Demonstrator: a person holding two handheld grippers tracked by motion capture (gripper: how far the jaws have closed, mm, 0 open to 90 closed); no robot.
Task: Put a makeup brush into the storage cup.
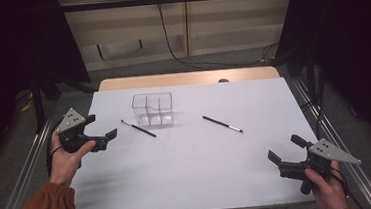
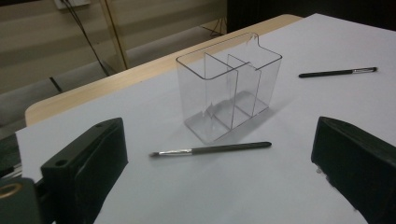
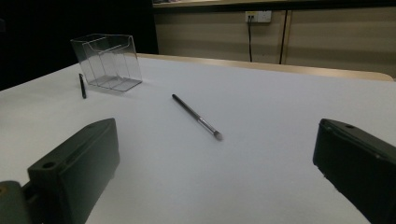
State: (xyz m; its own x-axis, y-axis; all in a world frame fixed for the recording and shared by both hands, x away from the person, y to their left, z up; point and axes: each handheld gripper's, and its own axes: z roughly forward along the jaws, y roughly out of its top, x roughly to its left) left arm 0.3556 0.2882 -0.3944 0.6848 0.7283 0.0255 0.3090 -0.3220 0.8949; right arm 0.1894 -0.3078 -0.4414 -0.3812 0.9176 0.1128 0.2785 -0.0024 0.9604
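Brush (image 2: 212, 149) just beyond left gripper (image 2: 219, 163)

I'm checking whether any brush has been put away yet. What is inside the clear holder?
Nothing: the clear holder shows empty compartments through its walls. Both brushes lie outside on the table, one just beside it, the other farther off.

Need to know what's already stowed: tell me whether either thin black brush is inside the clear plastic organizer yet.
No: both thin black brushes lie flat on the white table, outside the clear plastic compartmented organizer.
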